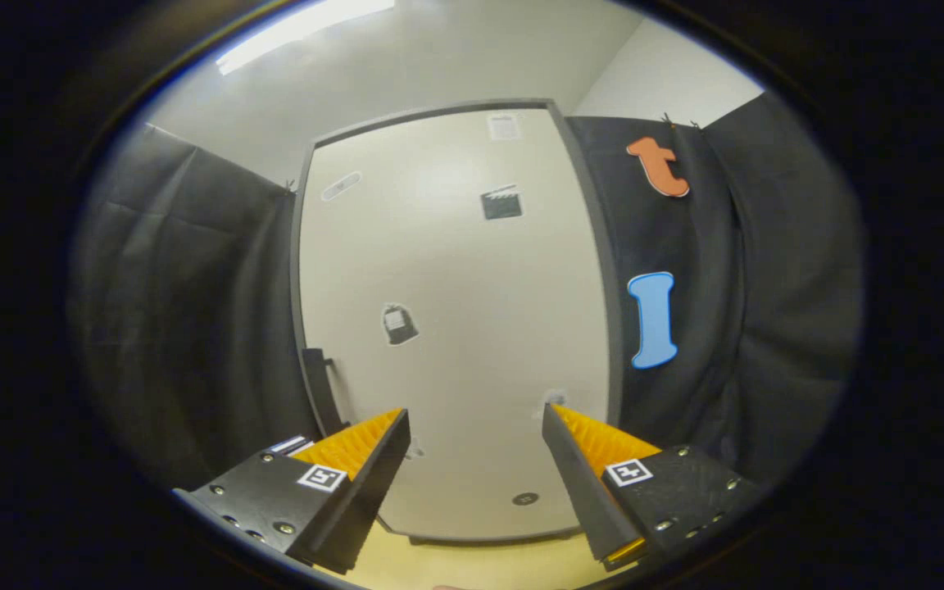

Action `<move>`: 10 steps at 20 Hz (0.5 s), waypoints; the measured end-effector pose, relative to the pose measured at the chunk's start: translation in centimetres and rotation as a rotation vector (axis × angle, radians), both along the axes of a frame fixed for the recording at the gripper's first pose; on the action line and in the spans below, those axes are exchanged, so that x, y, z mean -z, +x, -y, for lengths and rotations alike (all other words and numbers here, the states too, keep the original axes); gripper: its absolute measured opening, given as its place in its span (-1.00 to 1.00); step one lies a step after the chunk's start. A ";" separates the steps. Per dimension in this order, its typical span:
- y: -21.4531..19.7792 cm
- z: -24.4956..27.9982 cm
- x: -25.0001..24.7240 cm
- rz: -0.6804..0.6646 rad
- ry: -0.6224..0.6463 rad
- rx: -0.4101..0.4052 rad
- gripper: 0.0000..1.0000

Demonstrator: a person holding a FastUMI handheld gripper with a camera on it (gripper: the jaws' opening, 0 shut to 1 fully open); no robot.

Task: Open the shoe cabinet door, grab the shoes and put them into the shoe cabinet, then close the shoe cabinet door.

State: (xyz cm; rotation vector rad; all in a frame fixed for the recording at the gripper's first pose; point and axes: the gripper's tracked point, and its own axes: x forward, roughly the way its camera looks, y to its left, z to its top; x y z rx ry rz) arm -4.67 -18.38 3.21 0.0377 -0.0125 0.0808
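Both fingers of the gripper (476, 414) sit at the bottom of the frame, spread wide and grasping nothing. Left of centre, a dark handle (320, 392) runs along the shoe cabinet door (456, 311), which stands shut just beyond them (small stickers dot its pale face). Black cloth (734, 295) hangs at right.

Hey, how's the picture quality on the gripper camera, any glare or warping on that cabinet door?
Gripper view: fisheye bows the cabinet door and its frame outward; soft glare sits high on the door, from the ceiling light; the open gripper looks sharp.
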 end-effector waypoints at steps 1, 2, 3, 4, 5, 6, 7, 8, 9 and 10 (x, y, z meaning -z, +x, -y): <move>-0.5 1.6 -0.4 0.007 -0.005 -0.004 0.98; -0.9 3.1 -0.7 0.015 -0.008 -0.007 0.98; -1.2 4.7 -1.1 0.021 -0.009 -0.008 0.98; -1.6 6.1 -1.4 0.027 -0.007 -0.006 0.98; -2.0 7.5 -1.7 0.031 -0.004 -0.004 0.98; -2.3 9.0 -1.9 0.034 -0.003 0.000 0.98; -2.6 10.3 -2.2 0.038 -0.004 0.004 0.98; -2.9 11.6 -2.4 0.042 -0.008 0.009 0.98; -3.2 12.9 -2.6 0.047 -0.013 0.016 0.98; -3.5 14.1 -2.9 0.055 -0.019 0.023 0.98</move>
